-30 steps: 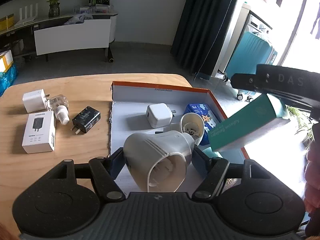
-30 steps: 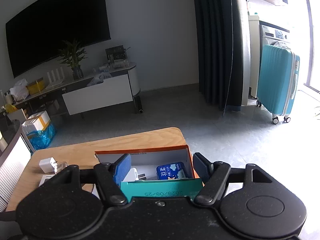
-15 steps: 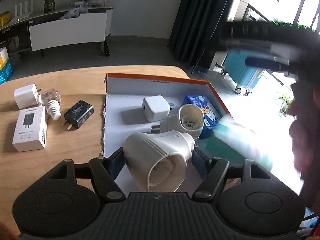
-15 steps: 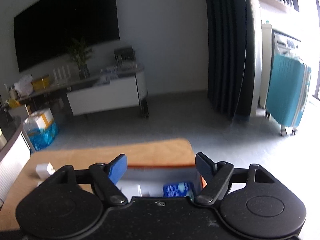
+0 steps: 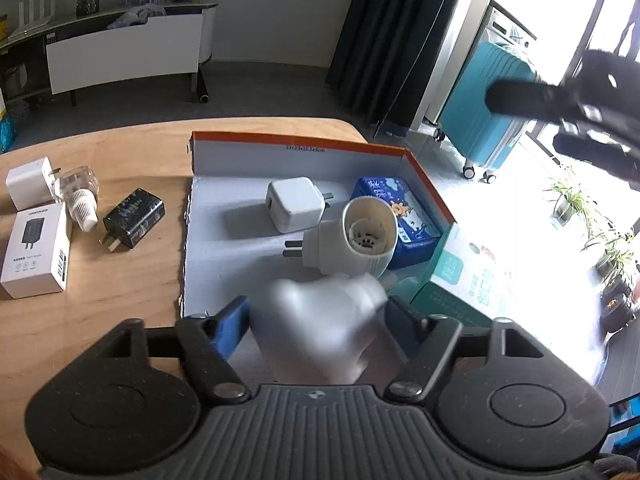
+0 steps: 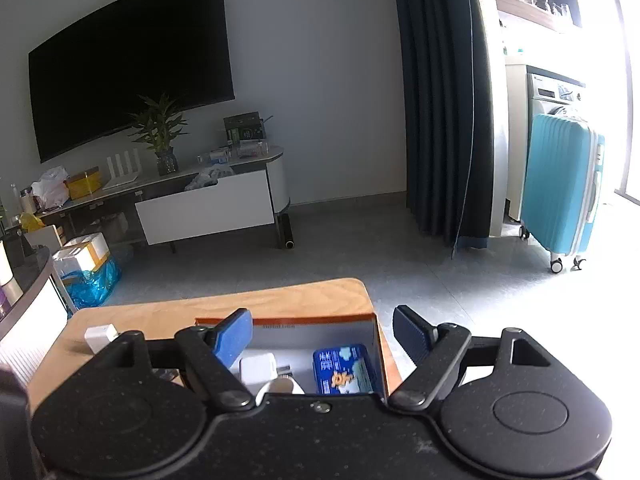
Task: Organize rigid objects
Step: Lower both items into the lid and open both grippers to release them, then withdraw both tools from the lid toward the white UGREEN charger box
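My left gripper (image 5: 318, 320) hovers over the near end of the orange-rimmed box (image 5: 280, 148). Its jaws are opening, and a blurred white plug-in device (image 5: 320, 332) sits loose between the blue pads, which no longer press on it. Inside the box lie a white cube charger (image 5: 294, 204), a second white plug-in device (image 5: 360, 236), a blue tin (image 5: 404, 208) and a teal carton (image 5: 460, 280) leaning in the near right corner. My right gripper (image 6: 324, 330) is above the box's near side, jaws opening with nothing between them; it appears blurred as the right gripper (image 5: 560, 108) in the left wrist view.
On the wooden table (image 5: 120, 300) left of the box lie a white charger (image 5: 28, 182), a clear refill bottle (image 5: 78, 196), a black charger (image 5: 134, 218) and a white carton (image 5: 34, 250). A teal suitcase (image 6: 560, 188) stands on the floor beyond the table.
The right gripper let go of the teal carton, which now rests in the box, and drew up and away. The left jaws widened and the white plug-in device came loose between them.
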`<state>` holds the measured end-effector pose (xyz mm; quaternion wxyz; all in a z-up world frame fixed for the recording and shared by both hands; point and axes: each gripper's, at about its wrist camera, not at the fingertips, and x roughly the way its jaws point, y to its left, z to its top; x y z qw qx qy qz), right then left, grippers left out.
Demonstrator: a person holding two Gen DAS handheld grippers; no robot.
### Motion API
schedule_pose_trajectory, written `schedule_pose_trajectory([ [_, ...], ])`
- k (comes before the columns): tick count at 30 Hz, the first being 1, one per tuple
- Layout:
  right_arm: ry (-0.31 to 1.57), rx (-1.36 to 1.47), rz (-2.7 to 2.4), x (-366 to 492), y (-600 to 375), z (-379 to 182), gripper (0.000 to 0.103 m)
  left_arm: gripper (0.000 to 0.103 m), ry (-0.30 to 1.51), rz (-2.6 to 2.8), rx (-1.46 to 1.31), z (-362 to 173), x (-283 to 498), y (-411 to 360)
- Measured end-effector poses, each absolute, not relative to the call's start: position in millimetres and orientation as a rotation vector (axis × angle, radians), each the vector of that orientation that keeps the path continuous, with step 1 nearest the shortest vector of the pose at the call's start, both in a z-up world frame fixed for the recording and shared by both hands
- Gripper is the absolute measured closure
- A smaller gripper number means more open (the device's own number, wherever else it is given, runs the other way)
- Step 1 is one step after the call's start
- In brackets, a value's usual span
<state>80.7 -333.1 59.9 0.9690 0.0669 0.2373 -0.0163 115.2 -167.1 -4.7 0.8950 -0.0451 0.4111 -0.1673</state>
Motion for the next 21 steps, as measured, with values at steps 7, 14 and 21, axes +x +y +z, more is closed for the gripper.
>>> schedule_pose_trajectory([
  [7, 0.507, 0.156, -0.027, 67, -321, 56, 0.011, 0.013, 0.827, -0.299, -0.084, 10, 106, -154],
  [14, 0.535, 0.140, 0.001, 57, -297, 50, 0.011, 0.010, 0.843, -0.195, -0.079, 18, 99, -124],
  [21, 0.561, 0.127, 0.036, 54, -273, 47, 0.011, 0.006, 0.840, -0.125, -0.083, 27, 91, -97],
])
